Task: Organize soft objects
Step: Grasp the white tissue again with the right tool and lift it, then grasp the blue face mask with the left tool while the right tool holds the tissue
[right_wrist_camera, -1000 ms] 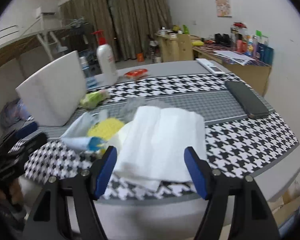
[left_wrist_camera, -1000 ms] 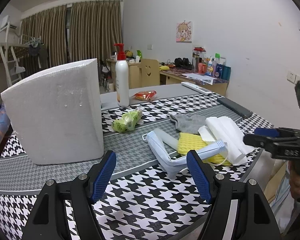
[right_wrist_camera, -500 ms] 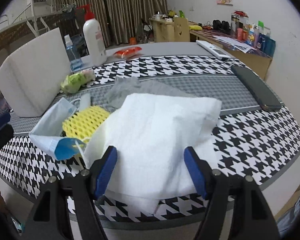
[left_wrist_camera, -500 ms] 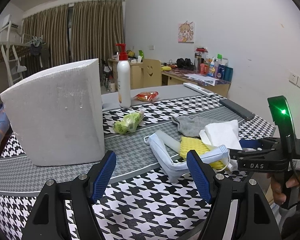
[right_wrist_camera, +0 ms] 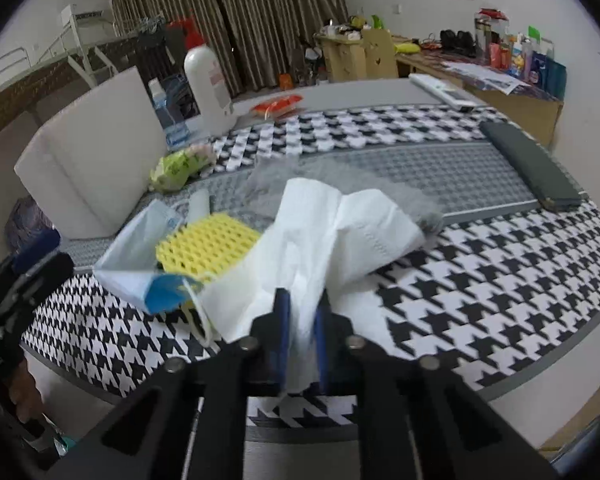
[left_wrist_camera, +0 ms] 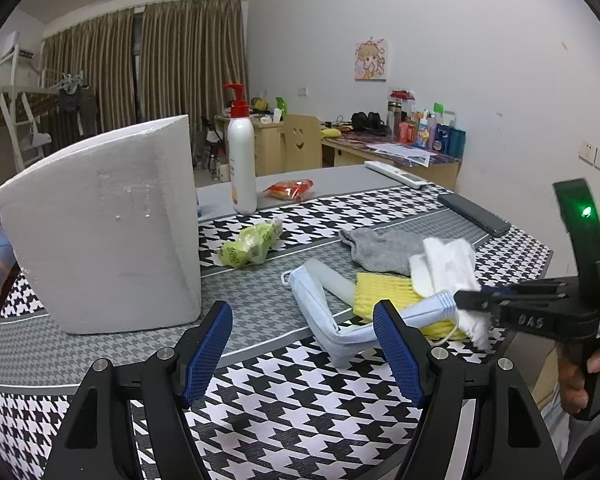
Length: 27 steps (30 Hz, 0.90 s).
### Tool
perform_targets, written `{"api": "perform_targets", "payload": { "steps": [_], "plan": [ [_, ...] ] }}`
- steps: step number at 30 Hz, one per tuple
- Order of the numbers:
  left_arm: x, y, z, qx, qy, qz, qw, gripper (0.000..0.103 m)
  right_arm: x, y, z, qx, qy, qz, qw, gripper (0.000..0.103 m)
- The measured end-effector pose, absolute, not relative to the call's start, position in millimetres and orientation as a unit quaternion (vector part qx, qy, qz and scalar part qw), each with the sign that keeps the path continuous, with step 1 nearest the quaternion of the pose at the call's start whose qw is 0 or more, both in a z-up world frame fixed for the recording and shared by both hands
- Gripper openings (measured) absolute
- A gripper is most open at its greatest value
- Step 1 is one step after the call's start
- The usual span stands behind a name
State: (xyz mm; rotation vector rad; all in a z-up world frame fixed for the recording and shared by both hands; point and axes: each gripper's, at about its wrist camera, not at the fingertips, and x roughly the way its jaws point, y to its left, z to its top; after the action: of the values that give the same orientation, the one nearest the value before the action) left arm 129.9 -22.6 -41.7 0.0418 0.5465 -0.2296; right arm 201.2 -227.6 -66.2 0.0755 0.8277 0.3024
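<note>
On the near right edge of the houndstooth tablecloth [right_wrist_camera: 480,288], the right gripper [right_wrist_camera: 302,320] has just been closing and its blue pads now pinch the near hem of the white paper towel [right_wrist_camera: 340,236], which bunches up between the jaws and drapes back across the cloth. The far end of that towel lies over a grey sock [right_wrist_camera: 428,200]. Just left of the towel sits a yellow mesh sponge [right_wrist_camera: 206,246], and a light blue face mask [right_wrist_camera: 140,256] lies partly over the sponge's near left corner, its ear loop trailing under the towel's edge. Farther left and back, a crumpled green wrapper [right_wrist_camera: 176,166] lies near the white foam block [right_wrist_camera: 88,168], which stands upright on the grey band of the cloth. Behind these stand a white pump bottle [right_wrist_camera: 208,88] and an orange snack packet [right_wrist_camera: 278,103], while a dark flat case [right_wrist_camera: 532,168] lies well apart at the far right. From the left wrist view, the left gripper [left_wrist_camera: 304,350] hovers over the near edge of the table with its jaws spread wide and nothing between them; the mask's folded end [left_wrist_camera: 340,332] lies just beyond its right finger. A person's hand [left_wrist_camera: 580,376] grips the handle of the right tool at the right edge of that view.
</note>
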Motion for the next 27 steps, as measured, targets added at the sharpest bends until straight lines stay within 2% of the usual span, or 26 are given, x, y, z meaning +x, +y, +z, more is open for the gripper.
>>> {"api": "perform_targets", "payload": {
  "steps": [13,21,23,27],
  "plan": [
    [138.8,-32.7,-43.9,0.015,0.283,-0.114,0.952,0.074,185.4,-251.0,-32.7,0.068,0.335,0.147,0.928,0.011],
    [152.0,-43.0,-49.5,0.002,0.312,-0.121,0.942,0.074,186.3,-251.9,-35.1,0.062,0.332,0.145,0.93,0.011],
    [155.9,-43.4,-52.2,-0.006,0.323,-0.122,0.938,0.071,185.1,-252.2,-35.9,0.061,0.331,0.146,0.93,0.011],
    [161.1,-43.0,-60.2,-0.012,0.348,-0.115,0.93,0.045,182.4,-253.1,-37.3,0.055,0.329,0.141,0.932,0.011]
  ]
}}
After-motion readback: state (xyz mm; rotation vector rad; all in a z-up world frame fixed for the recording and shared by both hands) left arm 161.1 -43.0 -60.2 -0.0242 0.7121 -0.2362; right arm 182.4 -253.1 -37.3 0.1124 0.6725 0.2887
